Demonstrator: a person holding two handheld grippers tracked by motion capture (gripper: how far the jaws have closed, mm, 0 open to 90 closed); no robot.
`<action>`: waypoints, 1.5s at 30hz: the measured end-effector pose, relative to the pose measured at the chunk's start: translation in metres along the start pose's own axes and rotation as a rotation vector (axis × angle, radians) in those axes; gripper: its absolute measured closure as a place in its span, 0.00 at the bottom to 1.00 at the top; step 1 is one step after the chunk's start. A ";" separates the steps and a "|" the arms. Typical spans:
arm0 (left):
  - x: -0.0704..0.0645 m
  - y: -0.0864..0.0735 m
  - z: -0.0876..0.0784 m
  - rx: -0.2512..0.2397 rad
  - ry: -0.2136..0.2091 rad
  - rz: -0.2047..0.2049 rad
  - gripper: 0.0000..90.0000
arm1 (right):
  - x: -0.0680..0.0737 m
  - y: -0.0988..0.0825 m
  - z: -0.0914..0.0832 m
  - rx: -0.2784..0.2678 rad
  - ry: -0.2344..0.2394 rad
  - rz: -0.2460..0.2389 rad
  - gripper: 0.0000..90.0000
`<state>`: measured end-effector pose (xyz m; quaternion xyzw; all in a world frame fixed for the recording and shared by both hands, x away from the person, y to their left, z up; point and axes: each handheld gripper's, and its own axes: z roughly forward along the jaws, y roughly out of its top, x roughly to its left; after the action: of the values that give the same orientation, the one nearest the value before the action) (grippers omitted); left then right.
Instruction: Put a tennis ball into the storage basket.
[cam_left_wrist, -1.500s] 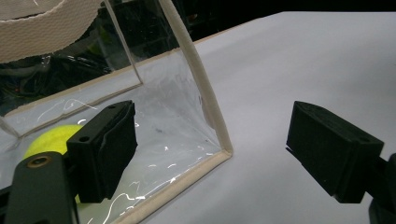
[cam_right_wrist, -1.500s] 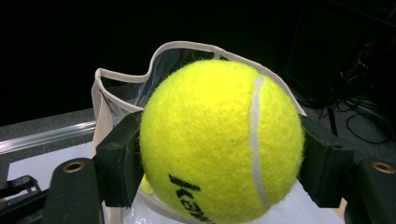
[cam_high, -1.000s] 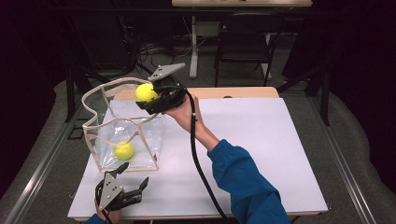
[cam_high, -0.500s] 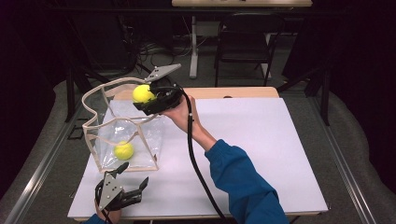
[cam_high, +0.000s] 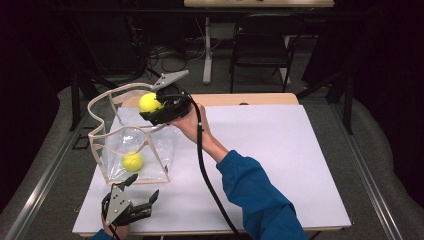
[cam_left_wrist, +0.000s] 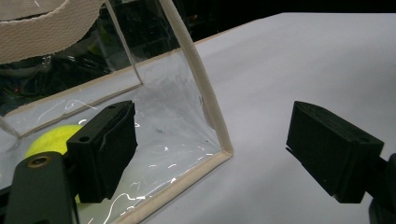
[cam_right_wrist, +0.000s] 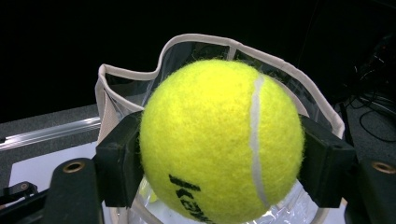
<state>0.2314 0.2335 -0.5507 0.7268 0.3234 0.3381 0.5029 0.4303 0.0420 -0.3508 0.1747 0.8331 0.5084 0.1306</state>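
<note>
A yellow tennis ball is pinched in my right gripper, which hangs above the far rim of a clear plastic bag with beige trim. In the right gripper view the ball sits between both black pads, with the bag's wavy rim behind it. A second tennis ball lies inside the bag on its floor. My left gripper rests low at the table's near left, open and holding nothing. Its view looks at the bag's near corner, with the inner ball partly hidden behind the left jaw.
The bag stands on a white board that covers a wooden table. A black cable trails from the right gripper along the blue sleeve. A dark chair and cables stand beyond the table's far edge.
The right gripper has drifted slightly left and down with the ball, closer over the bag's opening. The left gripper has stayed put.
</note>
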 end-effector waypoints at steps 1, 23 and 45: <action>0.000 0.000 0.000 -0.001 0.000 0.000 0.18 | 0.000 0.000 0.001 0.003 0.000 0.002 0.29; 0.000 0.000 0.000 -0.002 0.001 0.000 0.18 | -0.004 -0.006 0.012 0.084 0.013 0.036 0.29; 0.000 0.000 -0.001 -0.001 0.000 0.001 0.18 | -0.004 -0.013 0.020 0.173 0.026 0.071 0.29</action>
<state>0.2309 0.2344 -0.5502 0.7265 0.3231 0.3386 0.5032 0.4401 0.0507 -0.3718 0.2082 0.8687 0.4411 0.0861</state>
